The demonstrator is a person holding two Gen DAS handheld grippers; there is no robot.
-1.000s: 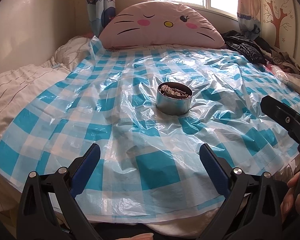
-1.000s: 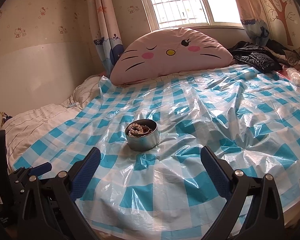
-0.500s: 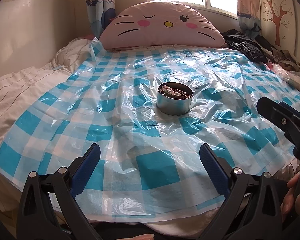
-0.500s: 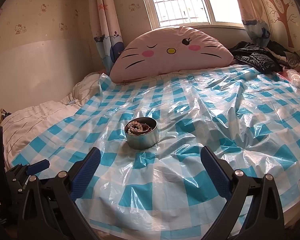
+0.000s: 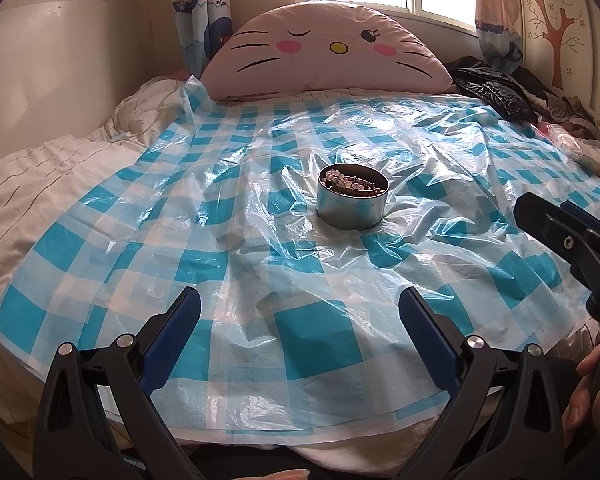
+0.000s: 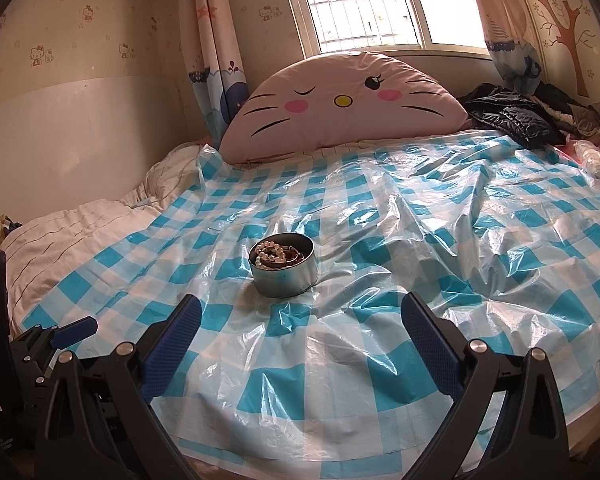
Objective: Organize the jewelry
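Note:
A round metal tin (image 5: 353,207) (image 6: 283,265) stands upright in the middle of the bed on a blue-and-white checked plastic sheet (image 5: 180,208) (image 6: 440,240). Inside it lie a pearl bead string (image 5: 337,176) (image 6: 269,251) and darker bangles. My left gripper (image 5: 300,308) is open near the bed's front edge, well short of the tin, nothing between its blue pads. My right gripper (image 6: 300,312) is open too, just short of the tin, which sits slightly to its left. The right gripper's body (image 5: 568,236) shows at the right edge of the left wrist view.
A large pink cat-face cushion (image 5: 324,54) (image 6: 344,104) leans against the wall under the window. Dark clothes (image 5: 488,92) (image 6: 512,118) are piled at the back right. White bedding (image 5: 40,176) lies at the left. A hand (image 5: 584,392) holds the right gripper.
Both views have shifted slightly; the tin sits a little lower and closer in the right wrist view. Both grippers stay open and nothing was picked up.

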